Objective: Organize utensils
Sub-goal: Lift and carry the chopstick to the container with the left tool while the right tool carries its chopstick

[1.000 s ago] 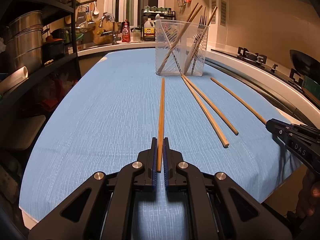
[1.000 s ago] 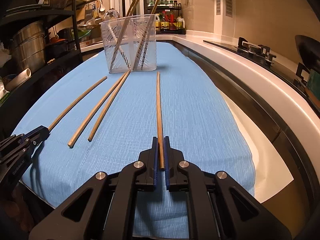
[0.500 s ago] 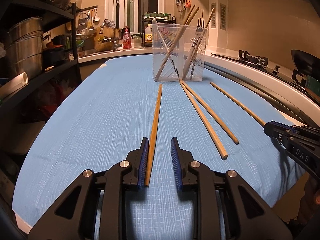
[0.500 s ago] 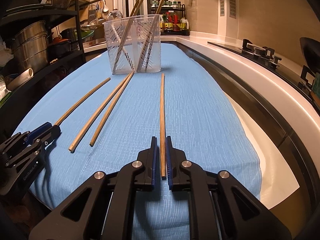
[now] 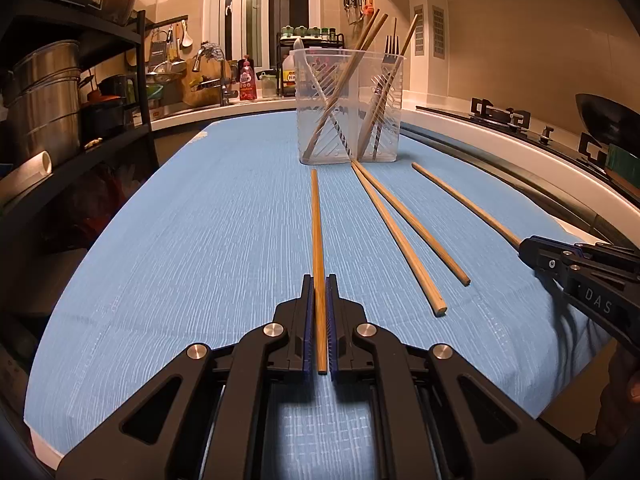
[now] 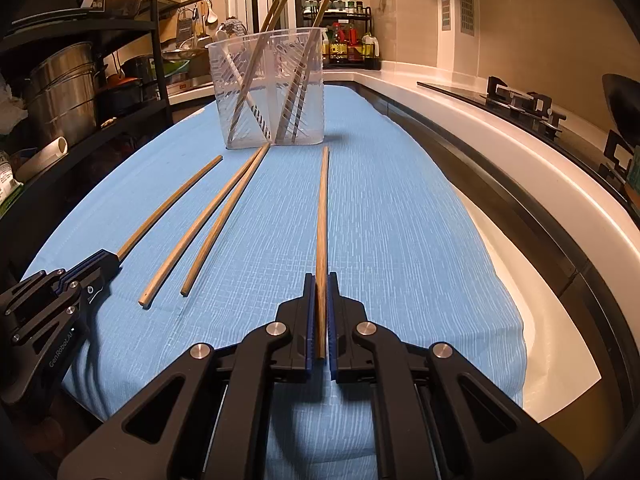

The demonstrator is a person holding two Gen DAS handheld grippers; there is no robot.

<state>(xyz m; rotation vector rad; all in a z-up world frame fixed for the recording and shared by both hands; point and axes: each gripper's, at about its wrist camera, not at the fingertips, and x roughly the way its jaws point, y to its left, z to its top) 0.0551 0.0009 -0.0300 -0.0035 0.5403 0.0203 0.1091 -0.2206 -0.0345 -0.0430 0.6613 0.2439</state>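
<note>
Left wrist view shows a long, thin, round wooden chopstick (image 5: 317,232), light brown and straight, lying along the blue cloth (image 5: 180,240) that covers the surface, its far tip just short of the clear plastic utensil holder (image 5: 348,106) and its near end between the blue pads of the left hand-held gripper (image 5: 319,292), whose jaws are narrow and pressed against the stick on both sides. Right wrist view shows a matching chopstick (image 6: 322,216) pinched the same way in the right hand-held gripper (image 6: 320,292), jaws narrow and clamped on its near end, the stick pointing toward the holder. Both hand-held grippers sit low over the near edge of the cloth, level and aimed forward, side by side and well apart. Between them two loose chopsticks (image 5: 394,232) lie on the cloth, tips meeting at the holder's base and near ends spread apart. That makes four chopsticks on the cloth: two gripped, two free. The holder has two compartments; several chopsticks lean in it, together with a fork (image 5: 391,46) and a white spoon (image 6: 224,40); the exact number inside cannot be told. A white countertop (image 6: 520,152) borders the cloth on the right.
</note>
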